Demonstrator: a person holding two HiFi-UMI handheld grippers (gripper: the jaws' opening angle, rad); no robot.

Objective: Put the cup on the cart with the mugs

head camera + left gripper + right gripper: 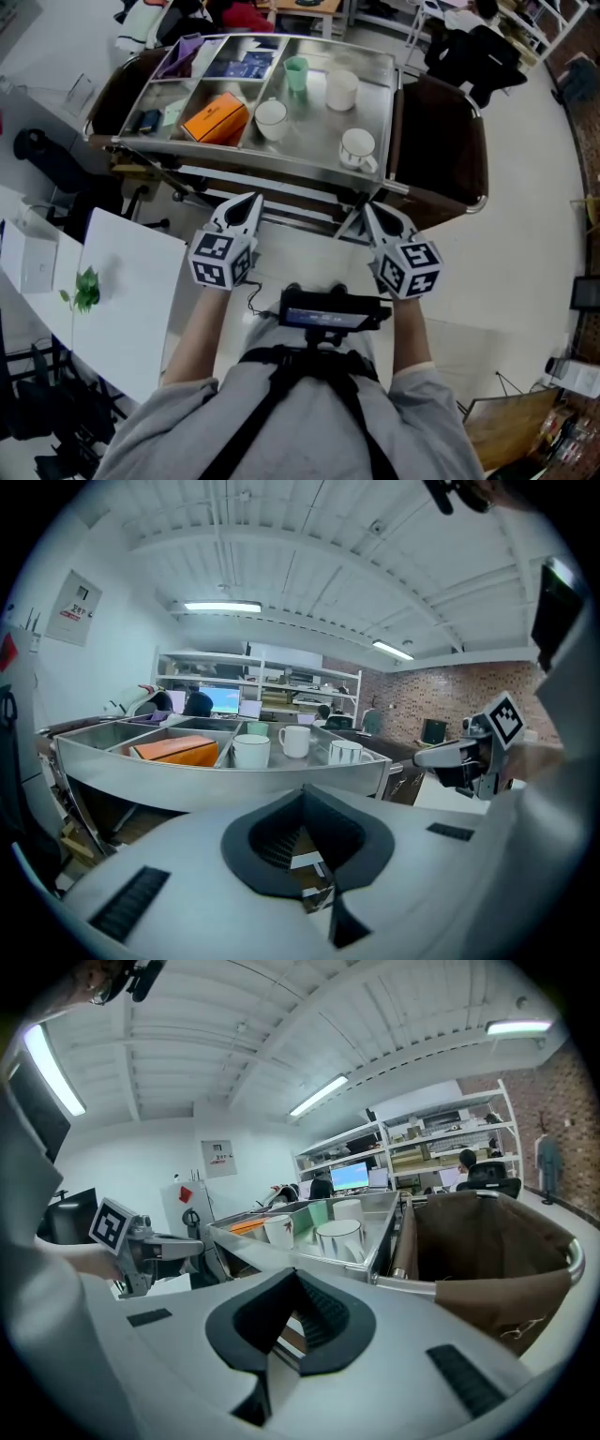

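Observation:
A green cup (296,73) stands upright at the back of the steel cart's (281,173) right compartment. Three white mugs share that compartment: one at its left (271,119), one at the back (341,90), one at the front right (358,148). My left gripper (251,200) and right gripper (366,208) hover side by side just in front of the cart's near rim, both shut and empty. In the left gripper view the gripper (302,791) points at the mugs (251,751) over the rim. From the right gripper (293,1274) the near mug (339,1238) and green cup (319,1213) show.
An orange box (216,119) lies in the cart's left compartment, with dark packets behind it. A brown bag (441,150) hangs on the cart's right end. A white table (122,281) with a small green sprig (86,289) stands at my left. Chairs and desks stand behind the cart.

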